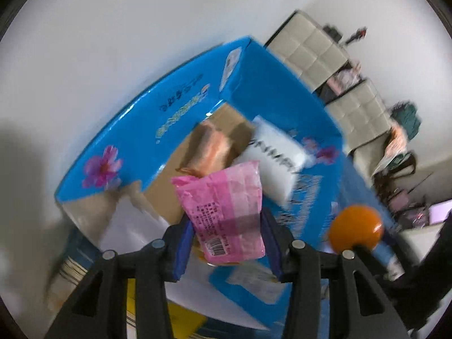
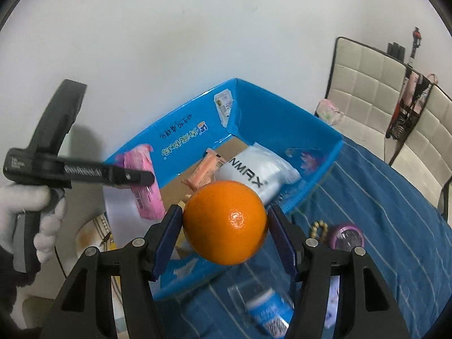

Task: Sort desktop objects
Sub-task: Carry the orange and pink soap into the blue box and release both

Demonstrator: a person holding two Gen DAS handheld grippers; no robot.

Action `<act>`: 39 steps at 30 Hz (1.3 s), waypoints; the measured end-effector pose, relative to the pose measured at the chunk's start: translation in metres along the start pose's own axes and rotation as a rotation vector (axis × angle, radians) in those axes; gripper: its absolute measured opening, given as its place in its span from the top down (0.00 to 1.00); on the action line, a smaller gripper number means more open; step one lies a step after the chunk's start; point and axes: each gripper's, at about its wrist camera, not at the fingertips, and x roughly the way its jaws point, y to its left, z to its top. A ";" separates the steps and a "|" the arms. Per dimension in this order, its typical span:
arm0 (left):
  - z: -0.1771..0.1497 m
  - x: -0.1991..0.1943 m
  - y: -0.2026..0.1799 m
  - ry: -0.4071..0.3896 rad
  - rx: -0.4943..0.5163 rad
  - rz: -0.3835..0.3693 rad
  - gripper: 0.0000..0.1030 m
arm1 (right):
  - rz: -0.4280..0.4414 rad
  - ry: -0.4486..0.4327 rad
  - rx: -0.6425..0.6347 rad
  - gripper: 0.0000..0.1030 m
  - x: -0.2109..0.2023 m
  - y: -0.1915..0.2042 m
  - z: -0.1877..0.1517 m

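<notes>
My left gripper (image 1: 227,237) is shut on a pink snack packet (image 1: 226,209) and holds it above the near edge of the blue cardboard box (image 1: 268,84). The same packet (image 2: 144,180) and left gripper (image 2: 138,178) show in the right wrist view, over the box's left side. My right gripper (image 2: 224,226) is shut on an orange (image 2: 226,223), held above the box's (image 2: 282,113) near wall. The orange (image 1: 356,230) also shows at the right of the left wrist view. Inside the box lie an orange-pink snack bar (image 2: 204,169) and a white packet (image 2: 260,169).
A blue striped cloth (image 2: 381,212) covers the table. On it lie a purple round object (image 2: 346,236), a bead string (image 2: 317,227) and a blue-labelled clear bottle (image 2: 265,310). White padded chairs (image 2: 367,84) stand behind on the right. A white wall is beyond.
</notes>
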 end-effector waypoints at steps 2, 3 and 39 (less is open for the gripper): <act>0.005 0.015 0.005 0.032 0.036 0.040 0.60 | -0.005 0.022 -0.018 0.37 0.013 0.002 0.007; 0.007 0.024 0.007 0.054 0.055 0.065 0.60 | -0.007 0.034 -0.029 0.37 0.019 0.002 0.009; -0.007 0.065 0.038 0.167 0.053 0.055 0.46 | -0.064 0.382 -0.230 0.37 0.139 0.033 0.017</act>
